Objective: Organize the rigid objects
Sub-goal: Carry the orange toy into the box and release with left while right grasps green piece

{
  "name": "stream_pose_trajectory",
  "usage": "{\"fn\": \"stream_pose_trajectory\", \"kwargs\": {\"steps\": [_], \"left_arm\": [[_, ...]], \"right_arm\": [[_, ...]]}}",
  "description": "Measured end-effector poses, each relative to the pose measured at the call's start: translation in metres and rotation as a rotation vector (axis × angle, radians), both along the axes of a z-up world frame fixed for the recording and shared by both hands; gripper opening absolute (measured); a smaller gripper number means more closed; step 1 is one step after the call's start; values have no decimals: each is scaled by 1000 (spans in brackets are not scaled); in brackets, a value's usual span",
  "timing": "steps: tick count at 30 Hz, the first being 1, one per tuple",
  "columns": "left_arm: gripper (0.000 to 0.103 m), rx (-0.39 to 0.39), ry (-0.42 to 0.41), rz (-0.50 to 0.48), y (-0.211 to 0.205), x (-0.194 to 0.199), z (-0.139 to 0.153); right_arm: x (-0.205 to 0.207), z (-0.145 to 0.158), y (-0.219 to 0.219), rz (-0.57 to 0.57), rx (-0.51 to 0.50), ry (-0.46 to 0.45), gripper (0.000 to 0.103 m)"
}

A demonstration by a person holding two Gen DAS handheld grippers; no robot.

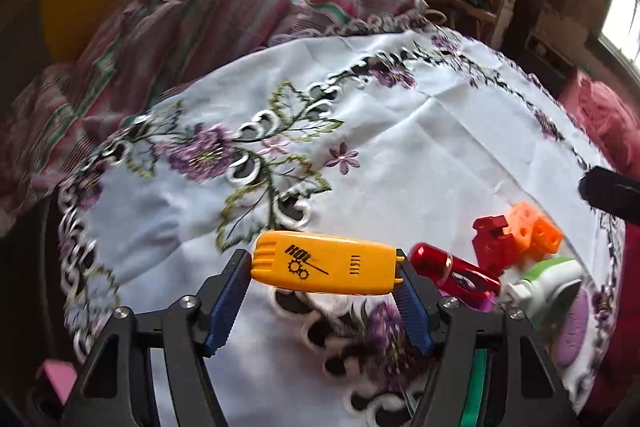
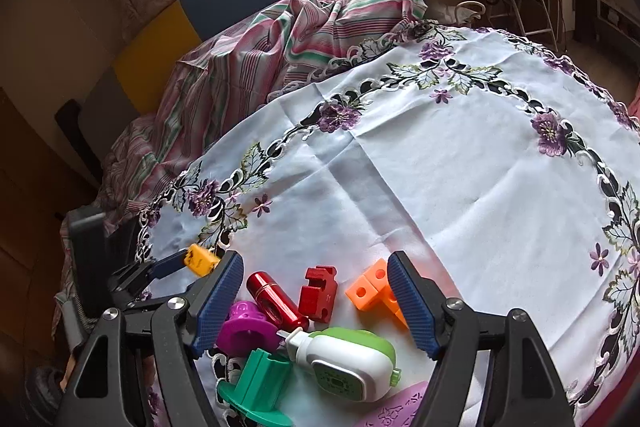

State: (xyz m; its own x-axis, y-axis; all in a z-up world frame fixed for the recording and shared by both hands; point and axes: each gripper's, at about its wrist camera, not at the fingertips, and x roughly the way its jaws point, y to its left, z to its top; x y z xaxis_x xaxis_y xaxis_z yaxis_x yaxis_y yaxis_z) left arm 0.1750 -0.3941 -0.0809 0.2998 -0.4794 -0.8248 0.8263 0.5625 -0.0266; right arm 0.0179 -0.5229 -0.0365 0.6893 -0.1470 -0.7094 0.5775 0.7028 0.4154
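White embroidered cloth (image 2: pixel 460 167) with purple flowers covers the counter, and a striped pink and green fabric (image 2: pixel 256 43) is bunched at its far edge. Taking the red cylinder (image 2: pixel 276 301) as landmark: the left tongs (image 1: pixel 324 269) are clamped on a yellow plastic case (image 1: pixel 326 263) just to its left, the case held crosswise between the blue pads above the cloth. The right tongs (image 2: pixel 316 301) stand apart, straddling the cylinder without touching it. Just right of the cylinder lies a dark red block (image 2: pixel 318 293), and beyond that the orange cubes (image 2: pixel 372 287). Nearer the camera than the cylinder sit a magenta ring (image 2: pixel 244 327), a green plastic piece (image 2: pixel 260 383) and a white and green device (image 2: pixel 348 363).
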Motion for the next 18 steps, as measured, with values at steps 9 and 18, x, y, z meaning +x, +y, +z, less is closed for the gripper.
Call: {"fn": "stream_pose_trajectory", "kwargs": {"steps": [9, 18], "left_arm": [[70, -102, 7, 166, 83, -36, 44], [70, -188, -5, 296, 172, -78, 67]], "right_arm": [[14, 1, 24, 202, 54, -53, 70], [29, -23, 67, 433, 213, 57, 48]]}}
